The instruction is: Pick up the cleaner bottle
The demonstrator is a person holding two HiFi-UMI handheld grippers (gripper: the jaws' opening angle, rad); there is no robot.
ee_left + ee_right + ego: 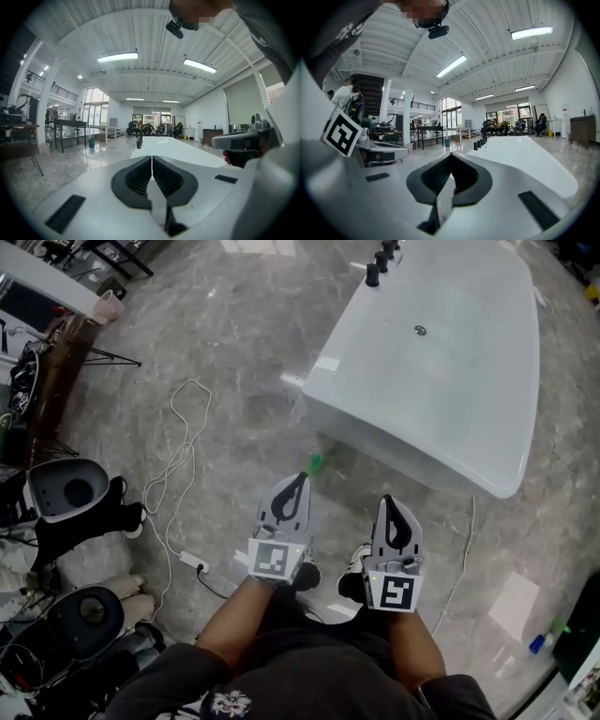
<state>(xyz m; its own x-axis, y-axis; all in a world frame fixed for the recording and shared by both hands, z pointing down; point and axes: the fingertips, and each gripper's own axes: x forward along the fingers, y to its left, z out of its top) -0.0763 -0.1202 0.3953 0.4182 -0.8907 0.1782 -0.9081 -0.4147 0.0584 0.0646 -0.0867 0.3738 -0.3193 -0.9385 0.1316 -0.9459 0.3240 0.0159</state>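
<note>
Left gripper (300, 480) shut, right gripper (389, 504) shut, green-topped bottle (316, 463) just beyond, axis unclear

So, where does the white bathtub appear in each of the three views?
Head view: the white bathtub fills the upper right.
Left gripper view: the bathtub lies at centre, stretching away from the camera.
Right gripper view: the bathtub lies right of centre.
Shared landmark: the black taps at its far end, seen small at centre in the left gripper view and the right gripper view.
</note>
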